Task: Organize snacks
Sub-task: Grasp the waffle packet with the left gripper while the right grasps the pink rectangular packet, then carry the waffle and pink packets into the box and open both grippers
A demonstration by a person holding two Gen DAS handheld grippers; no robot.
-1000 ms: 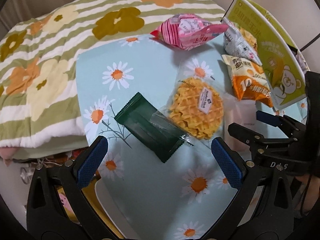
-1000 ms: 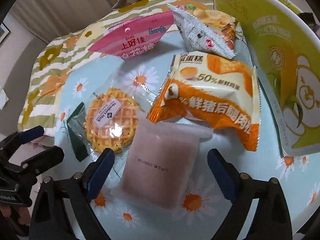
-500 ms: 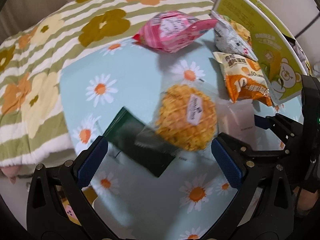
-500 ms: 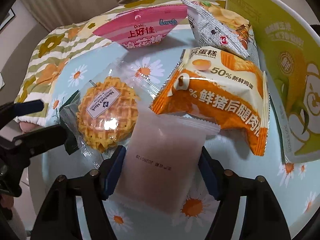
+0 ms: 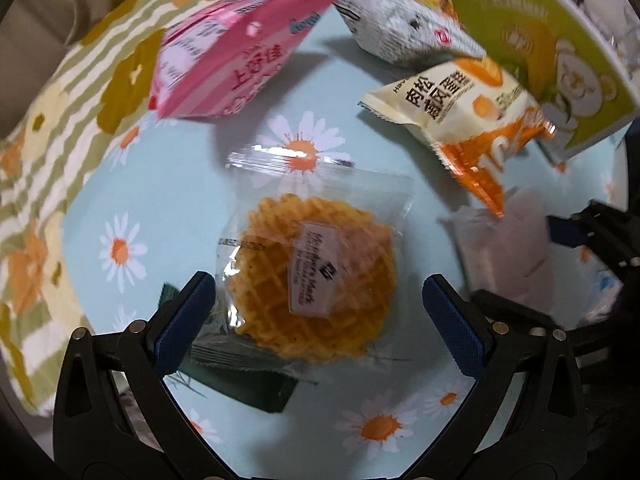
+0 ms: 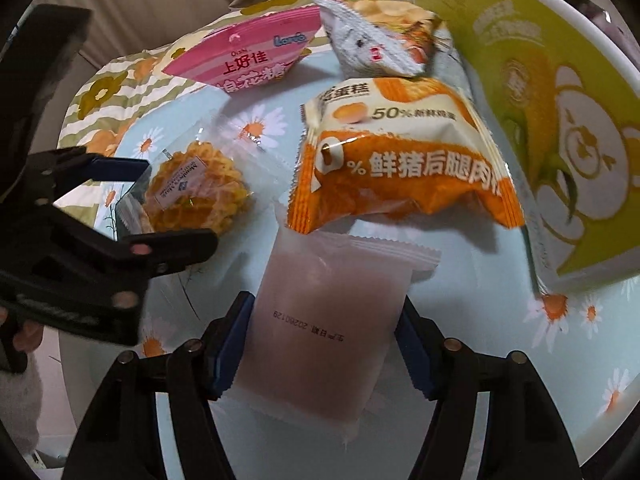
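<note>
A round waffle in a clear wrapper (image 5: 316,276) lies on the daisy-print cloth, partly over a dark green packet (image 5: 248,380). My left gripper (image 5: 320,320) hangs open just above it, one blue pad on each side of the waffle and neither touching it. In the right wrist view my right gripper (image 6: 324,344) is shut on a pale pink frosted packet (image 6: 324,320), its pads pressing the packet's two long sides. The packet's far end is tucked under an orange and white cake bag (image 6: 400,160). The left gripper (image 6: 160,204) shows at the left there, straddling the waffle (image 6: 192,192).
A pink snack bag (image 6: 248,64) and a silver chip bag (image 6: 376,48) lie at the back. A tall green carton with a bear picture (image 6: 540,100) stands at the right. A striped flowered blanket (image 5: 60,140) borders the light blue cloth (image 6: 480,340) on the left.
My left gripper has moved right and lower, from over the dark green packet to astride the waffle. My right gripper has narrowed from wide open onto the pink packet's sides.
</note>
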